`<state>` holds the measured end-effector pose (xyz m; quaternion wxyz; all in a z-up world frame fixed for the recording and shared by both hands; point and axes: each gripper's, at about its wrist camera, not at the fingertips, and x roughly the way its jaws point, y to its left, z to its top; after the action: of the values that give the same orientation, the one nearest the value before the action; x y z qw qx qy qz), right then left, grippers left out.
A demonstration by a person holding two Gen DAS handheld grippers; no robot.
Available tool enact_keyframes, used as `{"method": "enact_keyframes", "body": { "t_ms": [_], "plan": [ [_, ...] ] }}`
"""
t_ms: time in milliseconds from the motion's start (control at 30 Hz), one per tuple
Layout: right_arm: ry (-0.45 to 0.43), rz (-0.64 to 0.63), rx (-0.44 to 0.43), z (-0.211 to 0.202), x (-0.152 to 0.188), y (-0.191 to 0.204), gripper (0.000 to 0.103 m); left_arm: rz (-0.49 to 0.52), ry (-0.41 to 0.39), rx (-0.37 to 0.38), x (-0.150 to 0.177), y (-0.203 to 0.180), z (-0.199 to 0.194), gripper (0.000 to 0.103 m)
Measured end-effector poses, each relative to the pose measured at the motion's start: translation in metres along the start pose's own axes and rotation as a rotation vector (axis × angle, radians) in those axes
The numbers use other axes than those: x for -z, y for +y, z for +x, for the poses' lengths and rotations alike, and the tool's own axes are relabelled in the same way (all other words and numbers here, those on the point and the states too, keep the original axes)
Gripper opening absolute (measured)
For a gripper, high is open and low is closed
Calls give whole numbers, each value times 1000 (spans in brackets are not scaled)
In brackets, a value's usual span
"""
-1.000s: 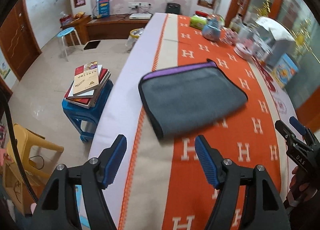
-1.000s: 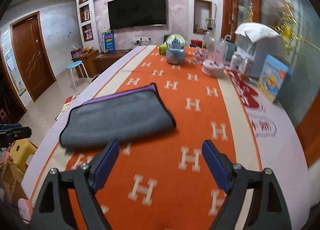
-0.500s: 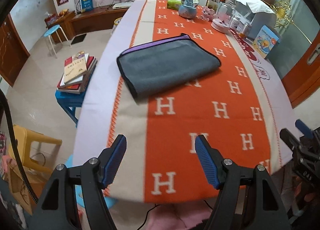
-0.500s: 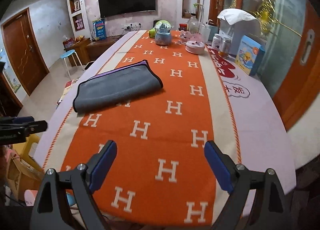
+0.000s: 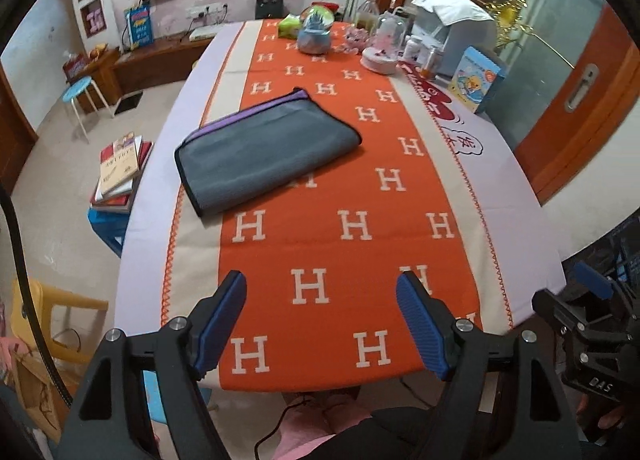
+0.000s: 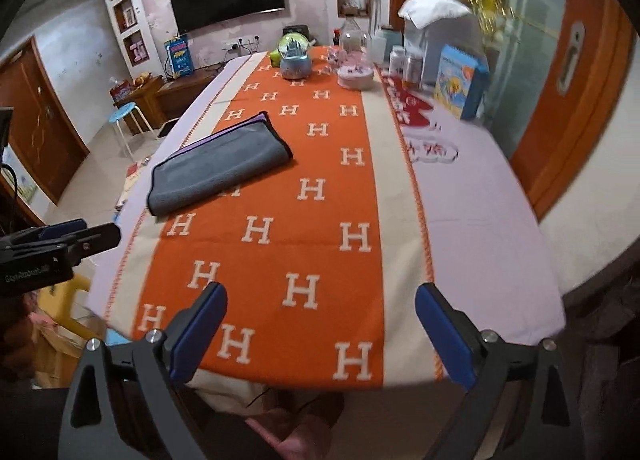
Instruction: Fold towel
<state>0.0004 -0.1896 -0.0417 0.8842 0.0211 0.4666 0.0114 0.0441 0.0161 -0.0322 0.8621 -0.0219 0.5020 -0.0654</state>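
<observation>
A grey towel (image 5: 264,152) with a purple far edge lies folded flat on the orange H-patterned tablecloth, left of the table's middle; it also shows in the right wrist view (image 6: 218,168). My left gripper (image 5: 320,300) is open and empty above the table's near edge, far back from the towel. My right gripper (image 6: 320,308) is open and empty, also at the near edge. Each gripper shows at the side of the other's view.
The table (image 5: 500,196) carries a snow globe (image 5: 316,34), a pink box (image 5: 380,58), jars, a blue carton (image 5: 478,78) and a white appliance at its far right. Books on a blue stool (image 5: 120,168) and a yellow chair (image 5: 48,308) stand left of the table.
Both grippers have pulled back from the towel to the table's near edge and risen. The towel lies still, folded. Both stay open.
</observation>
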Motion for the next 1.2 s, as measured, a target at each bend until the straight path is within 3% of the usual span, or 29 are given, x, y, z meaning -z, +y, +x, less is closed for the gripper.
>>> {"method": "enact_keyframes", "body": {
  "t_ms": [367, 600, 1200],
  "plan": [
    [-1, 37, -25, -20, 4, 2, 96, -4, -54, -61, 4, -19, -22, 82],
    [-15, 64, -6, -16, 3, 3, 103, -8, -95, -100, 9, -21, -30, 96],
    [-4, 17, -21, -2, -9, 16, 103, -24, -125, -163, 13, -14, -33, 102]
  ]
}}
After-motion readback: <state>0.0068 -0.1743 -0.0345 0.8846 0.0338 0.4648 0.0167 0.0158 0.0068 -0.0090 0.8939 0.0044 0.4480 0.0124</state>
